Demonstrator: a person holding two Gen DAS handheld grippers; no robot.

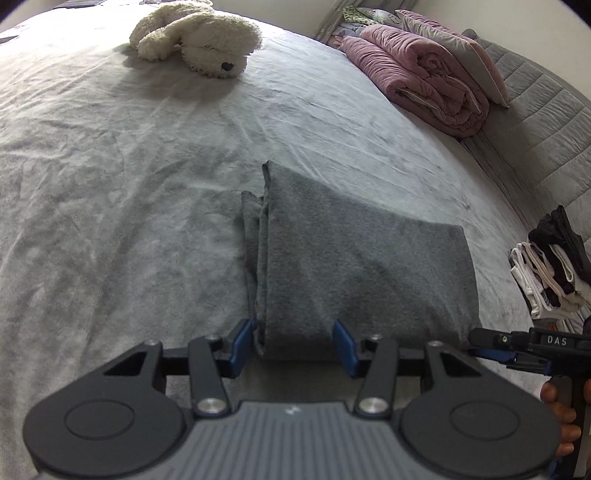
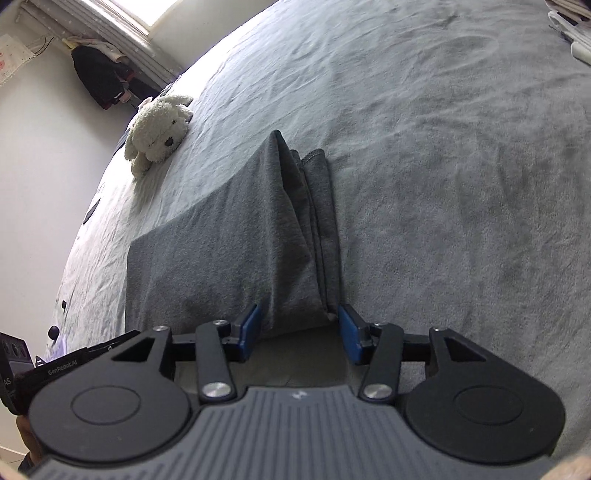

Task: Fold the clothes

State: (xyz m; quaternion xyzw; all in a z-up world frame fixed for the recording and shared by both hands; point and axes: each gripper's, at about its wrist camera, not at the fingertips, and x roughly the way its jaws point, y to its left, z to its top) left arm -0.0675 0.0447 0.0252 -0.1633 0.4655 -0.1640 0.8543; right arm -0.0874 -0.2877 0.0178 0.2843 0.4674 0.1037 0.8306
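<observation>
A folded grey garment is laid flat on the grey bed, its layered edges stacked along one side. The left gripper is held at 1 near corner of the cloth and the right gripper at the other. Both sets of blue pads are parted about halfway, with the cloth's near edge seen between them; no pad is seen pressing on the fabric, so nothing is gripped. A white plush dog is seen near the bed's far edge. A rolled pink quilt and a pillow are piled along the headboard side, where a stack of folded black and white clothes is also set.
</observation>
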